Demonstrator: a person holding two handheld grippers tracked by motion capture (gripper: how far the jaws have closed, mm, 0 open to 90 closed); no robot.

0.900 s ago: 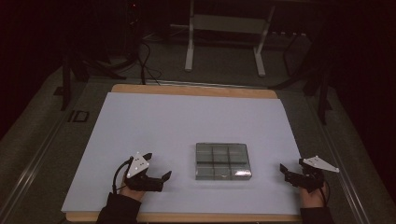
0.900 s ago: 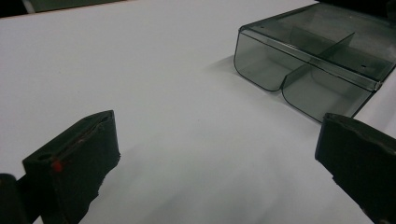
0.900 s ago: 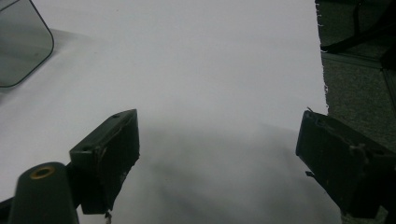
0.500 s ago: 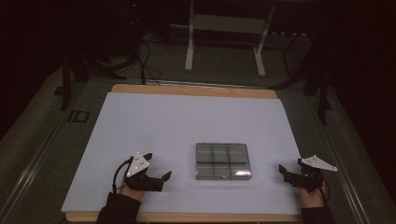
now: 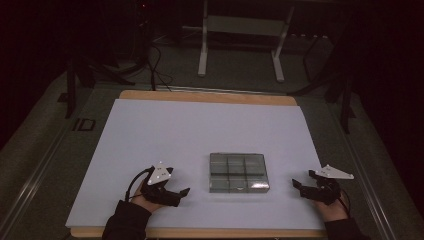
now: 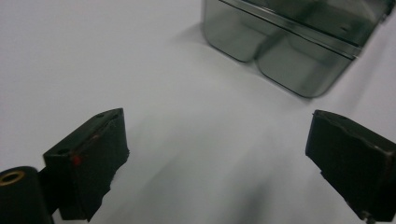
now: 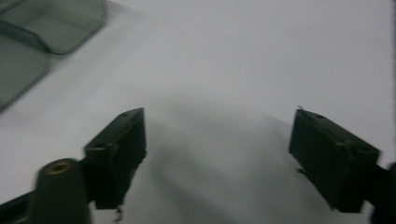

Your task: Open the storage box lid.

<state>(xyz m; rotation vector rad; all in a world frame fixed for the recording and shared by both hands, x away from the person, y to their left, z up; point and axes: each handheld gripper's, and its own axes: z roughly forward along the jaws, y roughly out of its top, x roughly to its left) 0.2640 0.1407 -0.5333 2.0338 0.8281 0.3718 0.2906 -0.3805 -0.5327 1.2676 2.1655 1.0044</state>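
Compartment box sits mid-tabletop, between my grippers. Left gripper jaws apart, empty; right gripper jaws apart, empty. Nothing shifted over last second: hands parked either side, box untouched. I judge approach not yet begun.

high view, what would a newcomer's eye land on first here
The clear compartment box stands out first, lying alone on the white table toward its near edge, with a grid of small cells showing through it. Next come the two hand-held tools flanking it: the left gripper to its left and the right gripper to its right, both with jaws open, pointing inward at the box and touching nothing.
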